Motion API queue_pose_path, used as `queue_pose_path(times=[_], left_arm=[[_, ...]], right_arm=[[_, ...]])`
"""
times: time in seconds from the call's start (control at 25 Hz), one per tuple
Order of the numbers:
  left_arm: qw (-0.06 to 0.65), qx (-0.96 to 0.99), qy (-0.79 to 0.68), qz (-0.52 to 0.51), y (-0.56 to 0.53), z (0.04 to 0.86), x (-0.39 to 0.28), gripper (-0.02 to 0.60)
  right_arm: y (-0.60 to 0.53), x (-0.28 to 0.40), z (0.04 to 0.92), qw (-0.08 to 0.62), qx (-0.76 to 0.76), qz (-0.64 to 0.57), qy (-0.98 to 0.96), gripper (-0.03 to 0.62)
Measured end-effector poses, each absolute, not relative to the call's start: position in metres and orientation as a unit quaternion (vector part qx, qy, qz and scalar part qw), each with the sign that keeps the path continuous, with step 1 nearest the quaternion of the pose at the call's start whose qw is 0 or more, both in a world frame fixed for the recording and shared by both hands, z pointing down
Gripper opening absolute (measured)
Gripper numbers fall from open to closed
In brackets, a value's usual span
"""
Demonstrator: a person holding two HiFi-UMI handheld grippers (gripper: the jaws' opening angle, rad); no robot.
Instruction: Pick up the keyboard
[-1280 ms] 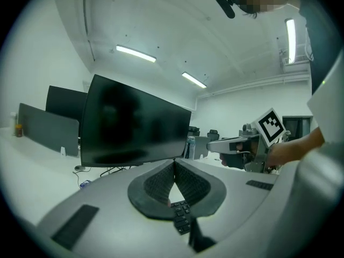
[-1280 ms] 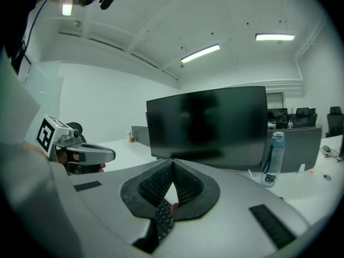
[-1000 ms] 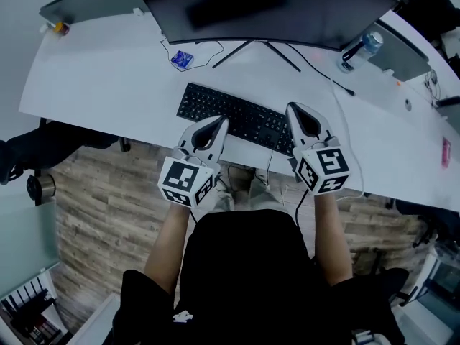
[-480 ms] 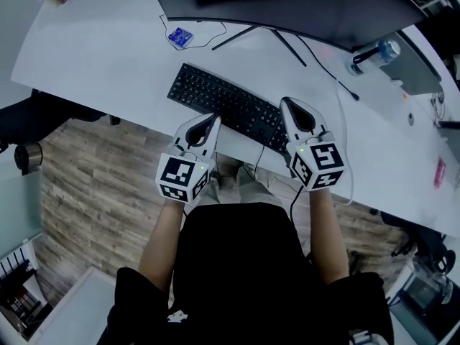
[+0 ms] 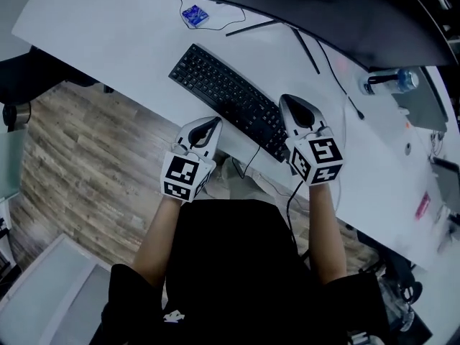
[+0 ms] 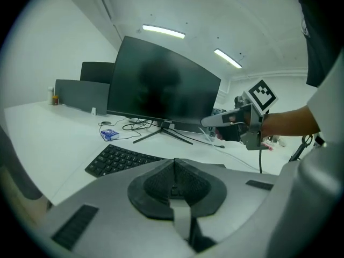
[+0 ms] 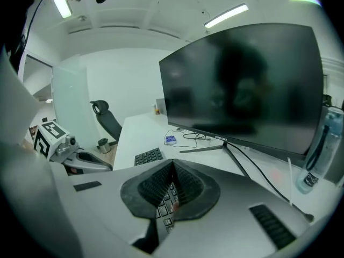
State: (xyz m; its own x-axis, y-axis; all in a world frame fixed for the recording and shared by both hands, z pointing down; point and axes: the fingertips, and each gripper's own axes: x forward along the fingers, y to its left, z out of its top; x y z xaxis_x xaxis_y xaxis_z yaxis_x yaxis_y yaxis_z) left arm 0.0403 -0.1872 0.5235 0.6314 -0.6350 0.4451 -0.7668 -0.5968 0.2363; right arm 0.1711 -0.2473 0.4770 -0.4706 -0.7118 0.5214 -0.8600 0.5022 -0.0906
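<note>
**A:** Where are we on the keyboard pickup? From the head view, the keyboard (image 5: 230,99) lies flat and diagonal on the white desk (image 5: 108,42), in front of the monitor (image 5: 345,13). Nothing's gripping it.

**B:** Yep, not lifted yet. Both tools are clenched and empty. The left gripper (image 5: 210,126) has its pads pressed together with nothing between them, and it sits just off the keyboard's near long edge. The right gripper (image 5: 293,106) is closed too, hovering over the keyboard's right end – you can see keys under its pads in the right gripper view.

**A:** So what's the trick for doing this bit well?

**B:** I'd say open the jaws before going any lower, since closed tips will just shove the board around. Then bite the thin edge on two well-spread spots and lift evenly so it stays level. Also mind the cable (image 5: 251,157) hanging off the desk edge – it could snag.
</note>
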Motion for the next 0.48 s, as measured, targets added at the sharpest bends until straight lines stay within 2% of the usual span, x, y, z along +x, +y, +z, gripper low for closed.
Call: queue_pose_path(times=[0.48], left_arm=[[0.246, 0.842, -0.451, 0.164, -0.177, 0.556, 0.021, 0.009]], right_arm=[[-0.261, 0.146, 0.545, 0.314, 0.361, 0.184, -0.859, 0.008]])
